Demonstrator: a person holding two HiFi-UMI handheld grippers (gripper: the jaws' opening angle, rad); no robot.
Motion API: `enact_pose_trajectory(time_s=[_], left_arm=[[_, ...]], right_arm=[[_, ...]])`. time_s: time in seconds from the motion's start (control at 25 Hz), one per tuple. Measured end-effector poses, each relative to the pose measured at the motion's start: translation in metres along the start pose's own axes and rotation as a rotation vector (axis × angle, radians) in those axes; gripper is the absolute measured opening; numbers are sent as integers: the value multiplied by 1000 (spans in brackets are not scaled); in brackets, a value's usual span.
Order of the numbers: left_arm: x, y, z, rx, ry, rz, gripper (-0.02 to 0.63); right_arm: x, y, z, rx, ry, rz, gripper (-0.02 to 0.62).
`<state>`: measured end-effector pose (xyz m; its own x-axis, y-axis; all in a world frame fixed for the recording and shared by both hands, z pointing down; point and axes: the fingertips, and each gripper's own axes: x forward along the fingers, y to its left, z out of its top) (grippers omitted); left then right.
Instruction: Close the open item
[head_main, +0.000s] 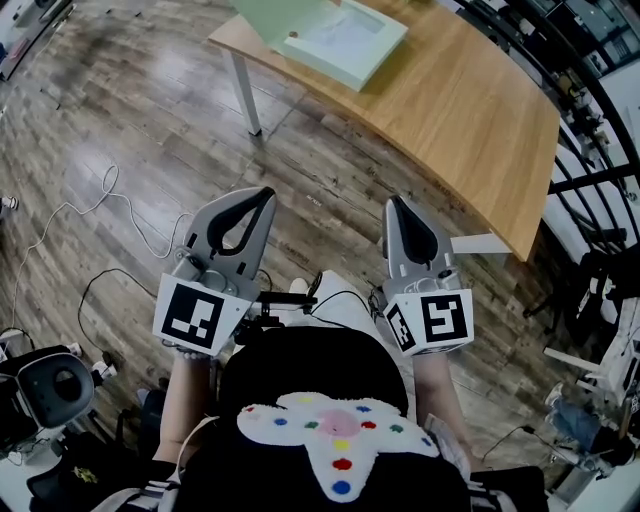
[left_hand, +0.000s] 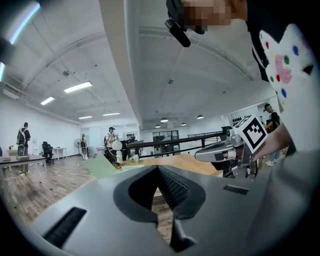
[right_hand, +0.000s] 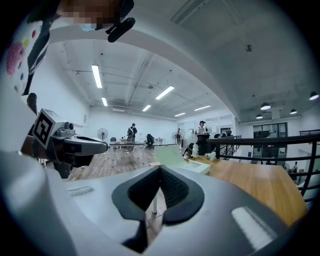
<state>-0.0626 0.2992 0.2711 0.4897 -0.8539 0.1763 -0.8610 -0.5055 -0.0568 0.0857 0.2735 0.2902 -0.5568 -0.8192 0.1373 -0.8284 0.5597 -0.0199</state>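
The left hand-held gripper (head_main: 262, 196) and the right hand-held gripper (head_main: 396, 202), both pinched shut on nothing, hang over the floor (head_main: 120, 110) short of the tabletop (head_main: 460, 110). The pale green box (head_main: 350, 45), its lid (head_main: 270, 18) up, lies at the tabletop's far left end. The approach seems in hand; next, 1 gripper probably must reach that lid and tip it down.

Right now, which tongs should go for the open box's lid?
Left, probably: the raised lid stands on the green box's left side, nearer the left tongs than the right tongs. Both shut, empty.
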Motion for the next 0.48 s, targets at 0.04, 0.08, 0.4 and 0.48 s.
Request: enact_pose_trajectory(time_s=[0.04, 0.08, 0.4, 0.48], left_arm=[[-2, 0, 0, 6, -3, -2, 6], [-3, -1, 1, 10, -7, -4, 6], [-6, 1, 8, 15, -27, -6, 6], [-4, 4, 7, 14, -25, 0, 6]], right_arm=[[-2, 1, -1, 0, -2, -3, 9], [-4, 3, -1, -4, -2, -2, 9], [-4, 7, -1, -22, 3, -1, 9], [0, 8, 0, -29, 4, 9, 9]])
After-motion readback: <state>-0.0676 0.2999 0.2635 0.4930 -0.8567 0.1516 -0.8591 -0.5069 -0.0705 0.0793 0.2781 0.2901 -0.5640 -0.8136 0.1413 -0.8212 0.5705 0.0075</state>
